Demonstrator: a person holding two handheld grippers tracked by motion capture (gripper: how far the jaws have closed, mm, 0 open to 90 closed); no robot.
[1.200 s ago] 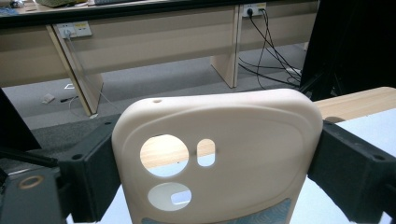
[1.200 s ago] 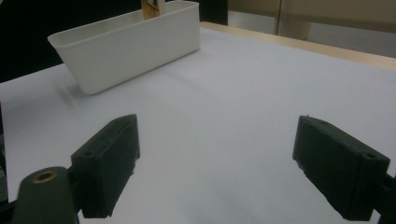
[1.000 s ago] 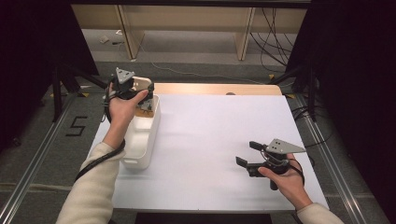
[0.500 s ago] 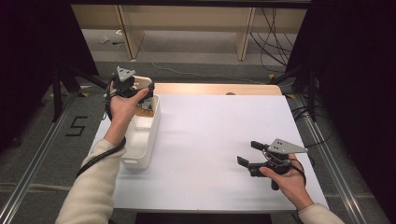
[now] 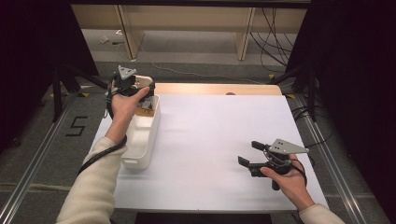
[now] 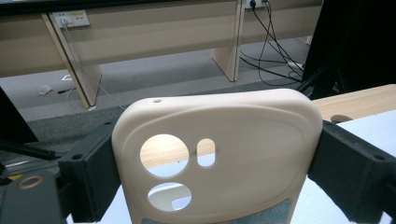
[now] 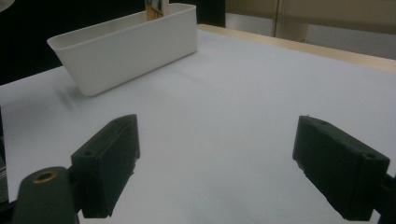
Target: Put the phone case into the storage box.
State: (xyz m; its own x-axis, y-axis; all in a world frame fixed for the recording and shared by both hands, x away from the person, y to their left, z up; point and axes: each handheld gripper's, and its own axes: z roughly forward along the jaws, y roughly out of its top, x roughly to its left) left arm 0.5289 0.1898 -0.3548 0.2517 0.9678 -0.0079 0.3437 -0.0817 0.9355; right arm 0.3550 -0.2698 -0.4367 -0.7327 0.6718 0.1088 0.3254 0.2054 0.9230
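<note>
Change since earlier frame: none I can see. Left gripper (image 5: 140, 84) clamps beige phone case (image 6: 217, 154), camera cutouts, above white bin (image 5: 142, 137). Right gripper (image 7: 215, 163) jaws apart, well right of bin.

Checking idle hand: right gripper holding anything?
No, the right gripper stands open over bare table, nothing between its jaws.

- Lab recording bay: white-topped bench (image 5: 210, 140) on grey floor.
- Black curtain panels (image 5: 355, 70) either side.
- Loose black cables (image 5: 275, 28); wall socket strip (image 6: 70, 18).
- Floor marker "5" (image 5: 76, 126).
</note>
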